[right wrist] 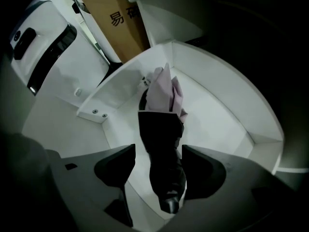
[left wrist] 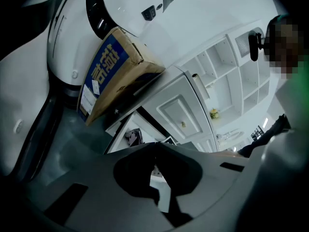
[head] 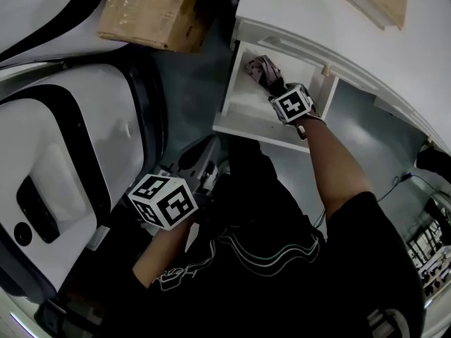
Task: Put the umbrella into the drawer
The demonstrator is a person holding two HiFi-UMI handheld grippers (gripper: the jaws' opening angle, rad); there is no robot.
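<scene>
Lying in the open white drawer (right wrist: pixel 219 112), the folded umbrella (right wrist: pixel 162 129) sits between the spread jaws of the right gripper (right wrist: pixel 158 152), the left gripper (left wrist: pixel 155 147) closed empty, a cardboard box (head: pixel 151 9) nearby, grey floor (head: pixel 187 104) below.

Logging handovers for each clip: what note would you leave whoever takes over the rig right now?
Right gripper: open, pointing down into the drawer, jaws either side of the umbrella, not pressing it.
Left gripper: shut, empty, held low, away from the drawer.
Umbrella: lying on the open drawer's floor.
Done: umbrella is in.
Left: lift the right gripper clear; probably push the drawer shut.
</scene>
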